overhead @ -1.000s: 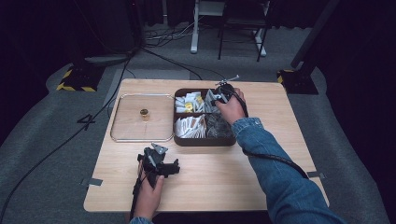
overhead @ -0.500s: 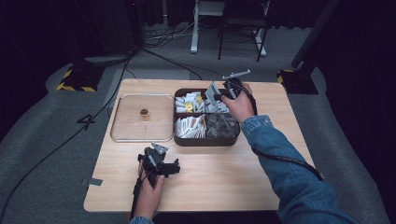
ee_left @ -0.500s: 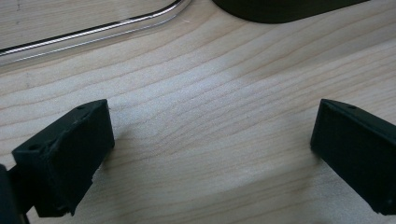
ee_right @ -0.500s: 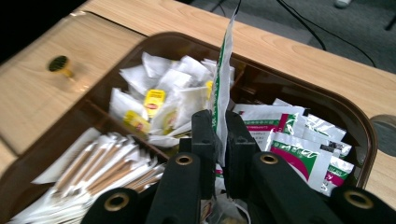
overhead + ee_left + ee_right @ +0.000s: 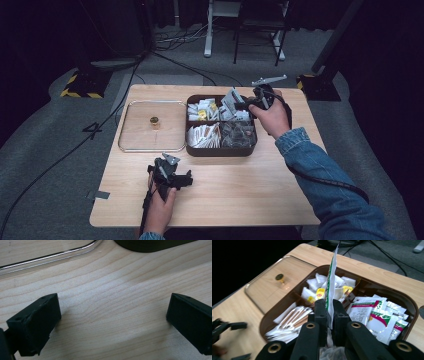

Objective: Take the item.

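Pinched between the right gripper [image 5: 329,315] jaws, one white sachet [image 5: 331,282] had risen clear of the four-compartment brown tray [image 5: 222,150] since a second before; the left gripper [image 5: 112,315] stayed wide open, empty, on the table [image 5: 250,195].

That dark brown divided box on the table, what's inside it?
The dark brown divided box holds white sachets, yellow-tagged tea bags, paper sticks and clear wrappers. Anything beneath these piles is covered.
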`<action>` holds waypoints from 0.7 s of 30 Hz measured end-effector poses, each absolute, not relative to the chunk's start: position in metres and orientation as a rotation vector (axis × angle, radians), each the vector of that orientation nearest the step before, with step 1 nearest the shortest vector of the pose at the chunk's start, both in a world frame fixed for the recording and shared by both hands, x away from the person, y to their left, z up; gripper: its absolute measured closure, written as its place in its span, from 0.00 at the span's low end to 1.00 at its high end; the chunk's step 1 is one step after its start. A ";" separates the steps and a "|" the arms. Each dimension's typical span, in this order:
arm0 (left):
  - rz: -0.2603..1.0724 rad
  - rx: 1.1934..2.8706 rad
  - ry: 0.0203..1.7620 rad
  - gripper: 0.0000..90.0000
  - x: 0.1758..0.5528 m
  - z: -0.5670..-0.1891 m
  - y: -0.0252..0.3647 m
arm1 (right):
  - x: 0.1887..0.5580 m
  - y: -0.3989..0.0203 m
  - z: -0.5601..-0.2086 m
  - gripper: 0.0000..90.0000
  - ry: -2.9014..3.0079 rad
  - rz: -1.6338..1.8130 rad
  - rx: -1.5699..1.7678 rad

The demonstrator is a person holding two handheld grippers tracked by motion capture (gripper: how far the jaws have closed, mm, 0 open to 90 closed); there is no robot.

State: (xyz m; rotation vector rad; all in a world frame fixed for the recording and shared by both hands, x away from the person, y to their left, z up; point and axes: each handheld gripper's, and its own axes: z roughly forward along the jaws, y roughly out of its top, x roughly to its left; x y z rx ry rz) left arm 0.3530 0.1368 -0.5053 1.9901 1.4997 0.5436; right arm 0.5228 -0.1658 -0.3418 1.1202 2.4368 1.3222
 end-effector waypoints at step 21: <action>0.540 1.994 1.497 0.00 0.353 -0.505 0.137 | 0.442 -0.196 -0.340 0.95 2.613 1.364 0.956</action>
